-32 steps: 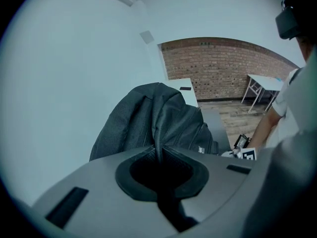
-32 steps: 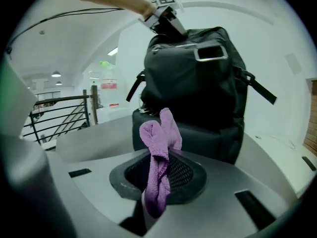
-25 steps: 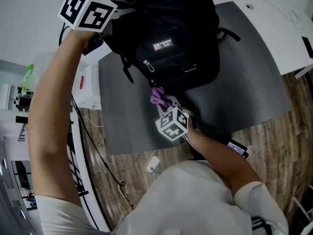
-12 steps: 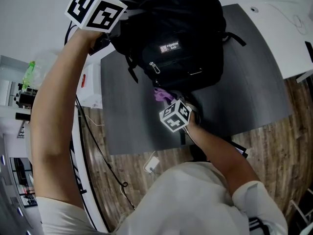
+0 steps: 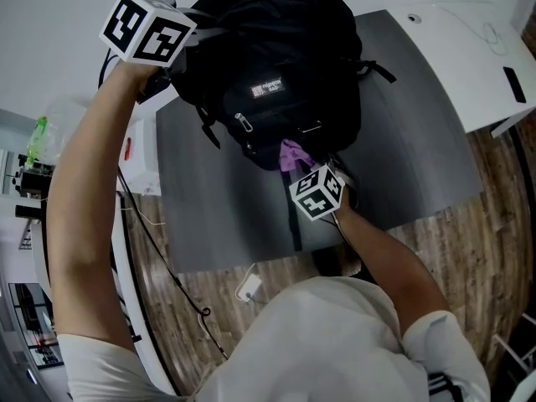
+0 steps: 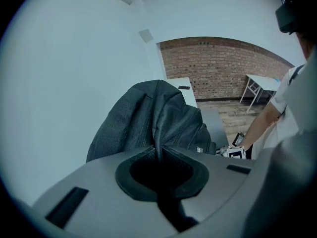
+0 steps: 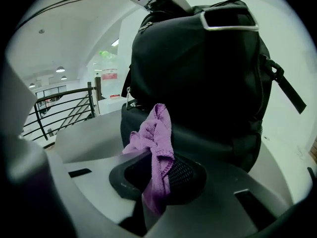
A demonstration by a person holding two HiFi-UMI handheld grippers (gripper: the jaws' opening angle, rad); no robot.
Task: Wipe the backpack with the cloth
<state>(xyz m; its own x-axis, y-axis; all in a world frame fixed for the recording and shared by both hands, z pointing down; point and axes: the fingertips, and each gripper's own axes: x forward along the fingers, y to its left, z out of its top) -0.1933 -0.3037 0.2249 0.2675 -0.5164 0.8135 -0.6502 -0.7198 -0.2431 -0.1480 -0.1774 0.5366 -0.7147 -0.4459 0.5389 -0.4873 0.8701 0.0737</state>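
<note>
Fabric at the top of the black backpack was clamped in the left tool, which held it upright on the grey tabletop. The right tool pinched the purple cloth at its lower front. Firm overlapping strokes would suit, pack kept braced. Wood floor; brick wall beyond.

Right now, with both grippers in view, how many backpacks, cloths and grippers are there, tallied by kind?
black backpack: 1
purple cloth: 1
grippers: 2, the left gripper shut on the backpack and the right gripper shut on the cloth
Total: 4
</note>
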